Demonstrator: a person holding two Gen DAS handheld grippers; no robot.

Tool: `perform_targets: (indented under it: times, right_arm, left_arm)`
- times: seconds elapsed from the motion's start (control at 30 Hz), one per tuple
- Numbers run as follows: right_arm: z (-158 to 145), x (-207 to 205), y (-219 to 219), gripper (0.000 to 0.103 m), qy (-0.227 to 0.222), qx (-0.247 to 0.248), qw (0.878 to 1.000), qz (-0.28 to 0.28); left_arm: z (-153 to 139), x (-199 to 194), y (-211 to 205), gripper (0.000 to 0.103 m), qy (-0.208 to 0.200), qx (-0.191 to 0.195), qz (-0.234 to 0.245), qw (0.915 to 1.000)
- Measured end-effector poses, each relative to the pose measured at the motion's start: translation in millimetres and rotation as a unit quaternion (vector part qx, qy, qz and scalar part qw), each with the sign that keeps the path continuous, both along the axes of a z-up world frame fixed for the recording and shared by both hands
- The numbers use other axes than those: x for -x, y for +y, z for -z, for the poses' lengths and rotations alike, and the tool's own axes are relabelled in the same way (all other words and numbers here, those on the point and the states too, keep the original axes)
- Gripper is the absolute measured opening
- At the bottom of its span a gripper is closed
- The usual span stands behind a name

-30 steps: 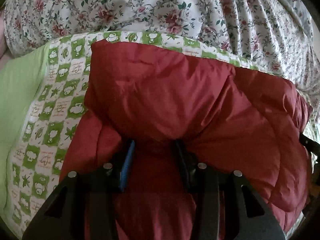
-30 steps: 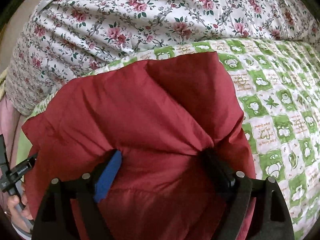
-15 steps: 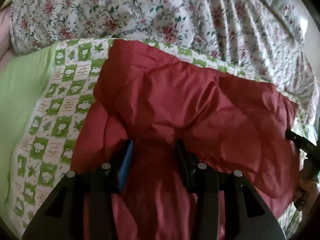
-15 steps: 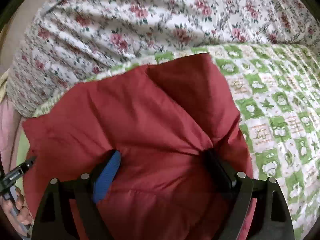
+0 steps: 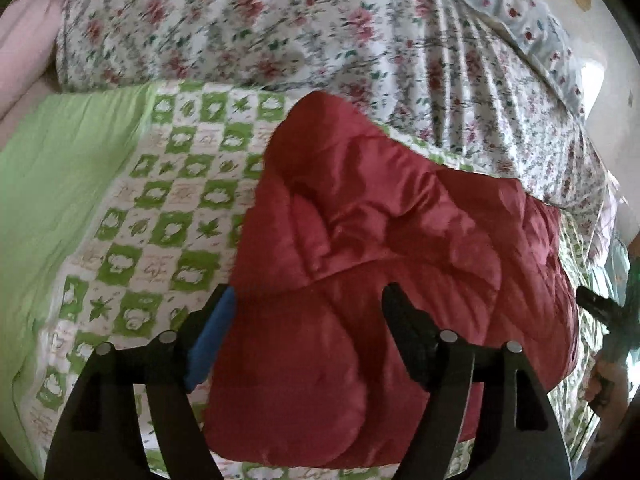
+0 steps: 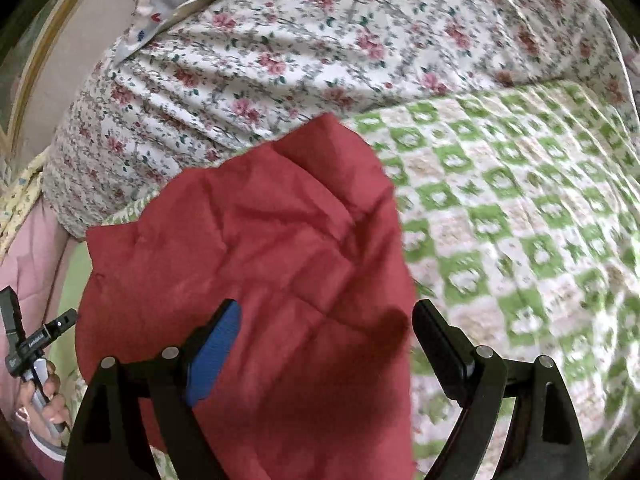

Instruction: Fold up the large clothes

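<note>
Both the left gripper [image 5: 310, 316] and right gripper [image 6: 326, 326] are hovering spread wide, gripping nothing, the folded red jacket [image 5: 380, 280] lying just beneath them on the green-checked quilt [image 5: 160, 220], the floral bedding [image 5: 280, 28] bunching up beyond.

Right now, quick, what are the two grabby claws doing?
Left gripper: open, jaws spread over the red jacket, holding nothing.
Right gripper: open too, above the same jacket, holding nothing.

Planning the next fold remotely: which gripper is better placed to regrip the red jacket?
Left, probably. The left gripper is open with the red jacket between its fingers; the right gripper, also open, straddles only the jacket's edge.
</note>
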State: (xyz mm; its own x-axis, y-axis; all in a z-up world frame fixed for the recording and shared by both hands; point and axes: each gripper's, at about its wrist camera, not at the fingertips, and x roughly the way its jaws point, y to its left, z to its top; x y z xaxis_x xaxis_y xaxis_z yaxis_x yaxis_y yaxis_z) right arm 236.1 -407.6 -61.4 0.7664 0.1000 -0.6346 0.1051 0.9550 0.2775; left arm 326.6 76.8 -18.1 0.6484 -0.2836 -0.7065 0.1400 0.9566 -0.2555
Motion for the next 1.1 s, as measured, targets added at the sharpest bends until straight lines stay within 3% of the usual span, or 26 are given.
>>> perform_targets:
  times: [0.53,0.6,0.67,0.77,0.9,0.97,1.1]
  right_arm:
    - [18,10,-16,0.089,0.022,-0.055,0.998,-0.003]
    - [23,7,-16,0.089,0.028,-0.060,0.998,-0.007]
    - [29,3,-17,0.089,0.032,-0.077,0.996,-0.014]
    - [39,-4,-21,0.094,0.040,-0.115,0.992,-0.018]
    - [57,-17,-25,0.100,0.057,-0.181,0.981,-0.039]
    - [63,-23,-23,0.100,0.059,-0.207,0.975,-0.058]
    - [66,-29,-19,0.099,0.054,-0.220,0.971,-0.082]
  left_arm:
    - [27,-11,25,0.076,0.044,0.073,0.003,0.9963]
    - [32,-14,28,0.081,0.049,0.088,0.006,0.9949]
    - [38,-19,32,0.083,0.058,0.111,0.004,0.9921]
    - [54,-27,39,0.084,0.082,0.180,0.005,0.9802]
    - [73,-33,41,0.089,0.099,0.236,0.001,0.9667]
    - [78,-36,40,0.094,0.104,0.251,0.000,0.9624]
    - [81,-40,33,0.094,0.111,0.262,0.004,0.9586]
